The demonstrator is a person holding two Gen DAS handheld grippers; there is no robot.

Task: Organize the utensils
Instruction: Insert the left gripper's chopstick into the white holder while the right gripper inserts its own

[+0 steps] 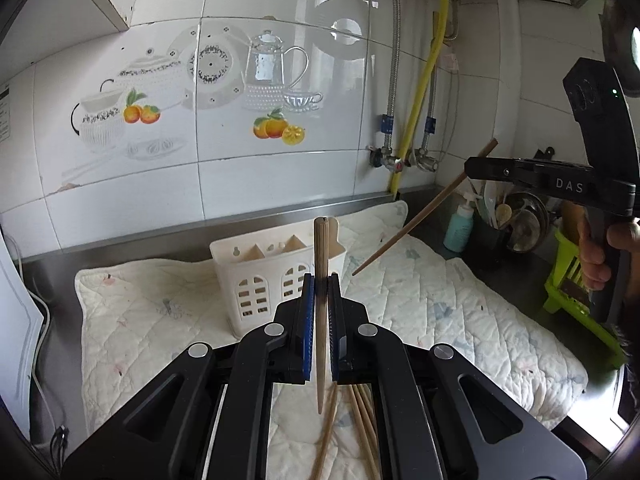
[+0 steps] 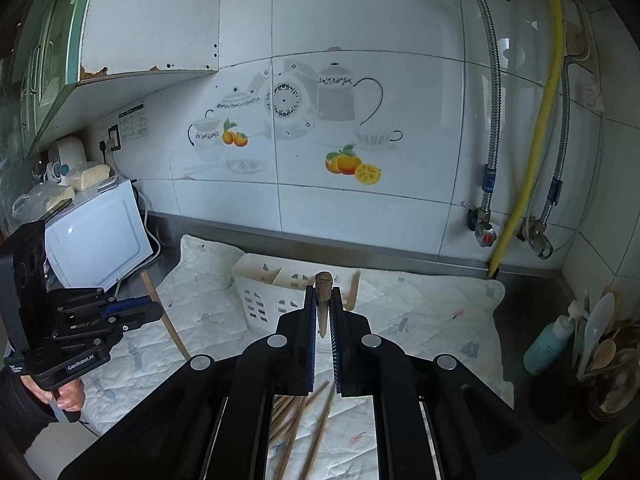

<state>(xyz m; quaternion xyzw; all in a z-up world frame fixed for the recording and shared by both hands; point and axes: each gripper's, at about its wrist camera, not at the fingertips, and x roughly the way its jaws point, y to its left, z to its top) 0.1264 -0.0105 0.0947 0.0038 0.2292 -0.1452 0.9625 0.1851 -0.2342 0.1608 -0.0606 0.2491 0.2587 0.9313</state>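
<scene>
My left gripper [image 1: 321, 280] is shut on one wooden chopstick [image 1: 321, 264] and holds it upright above the mat. It also shows in the right wrist view [image 2: 154, 312] with its chopstick [image 2: 166, 316]. My right gripper [image 2: 323, 294] is shut on another chopstick [image 2: 322, 294]; in the left wrist view it [image 1: 472, 168] holds that stick [image 1: 420, 216] slanted, to the right of the holder. The white slotted utensil holder [image 1: 276, 276] [image 2: 272, 292] stands at the back of the mat, beyond both grippers. Several loose chopsticks [image 1: 360, 412] [image 2: 300, 420] lie on the mat below the grippers.
A white quilted mat [image 1: 460, 312] [image 2: 420, 320] covers the steel counter. A white microwave [image 2: 96, 232] stands at the left. A teal soap bottle [image 1: 458, 226] [image 2: 548, 344], a crock of spoons [image 2: 608, 364] and a green rack [image 1: 568, 280] stand at the right. Pipes and valves [image 2: 486, 236] run down the tiled wall.
</scene>
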